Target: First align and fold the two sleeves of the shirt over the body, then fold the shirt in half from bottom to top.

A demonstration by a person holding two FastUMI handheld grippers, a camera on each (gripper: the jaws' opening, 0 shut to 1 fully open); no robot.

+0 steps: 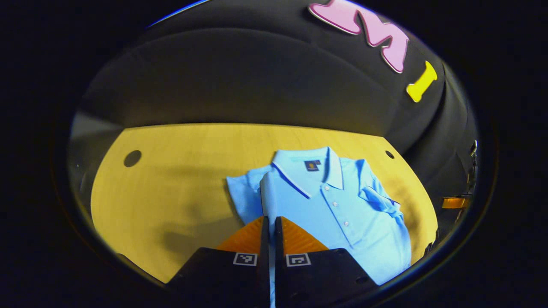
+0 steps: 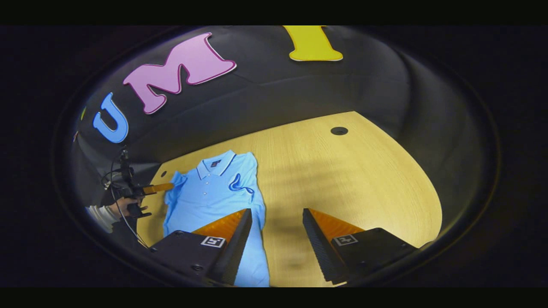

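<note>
Left gripper view, nearest: the left gripper [image 1: 271, 222] has its fingers drawn almost together, only a thin slit between them. A strip of blue cloth shows in that slit, but whether the fingers pinch it I can't tell. Just past the tips lies the shirt [image 1: 325, 201], a light blue polo, flat on the table [image 1: 171, 184], collar at the far end, buttons up. One sleeve is folded over the body on each side, edges a bit uneven.

Right gripper view: the right gripper [image 2: 276, 218] stands wide, nothing between the fingers, bare wood under the gap. The shirt [image 2: 209, 196] sits to its left, under the left finger. Beyond that, at the table's left edge, a hand [image 2: 120, 207] holds the other gripper w/ cables trailing.

Table is yellow wood-grain w/ round dark holes [image 2: 339, 131] near the far corners. Soft shadows cross it. Behind, black cloth wall [image 1: 239, 81] all round, creased at the seams.
</note>
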